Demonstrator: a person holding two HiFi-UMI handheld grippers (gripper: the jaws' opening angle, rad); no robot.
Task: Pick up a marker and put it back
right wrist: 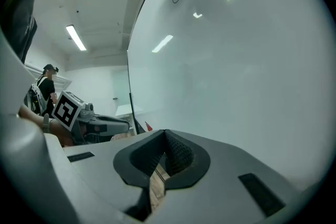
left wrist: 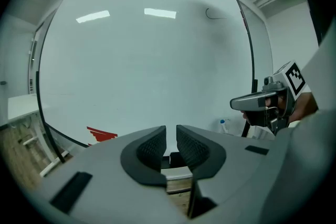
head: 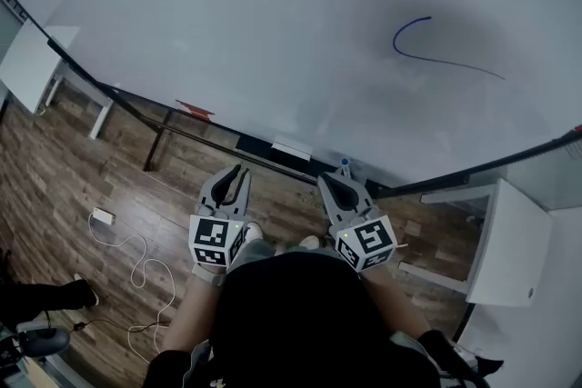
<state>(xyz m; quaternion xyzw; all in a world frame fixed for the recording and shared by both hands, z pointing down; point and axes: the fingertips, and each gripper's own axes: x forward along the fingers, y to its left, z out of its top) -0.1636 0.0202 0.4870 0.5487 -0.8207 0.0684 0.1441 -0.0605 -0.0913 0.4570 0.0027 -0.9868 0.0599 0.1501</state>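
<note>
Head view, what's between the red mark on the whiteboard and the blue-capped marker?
A white block, likely an eraser, on the board's ledge, between red mark and marker; the head view shows it.

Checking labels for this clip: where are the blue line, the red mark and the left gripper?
blue line (head: 396, 41): head view, bend of the curve.
red mark (head: 194, 110): head view, its middle.
left gripper (left wrist: 171, 129): left gripper view, midway between fingertips.
</note>
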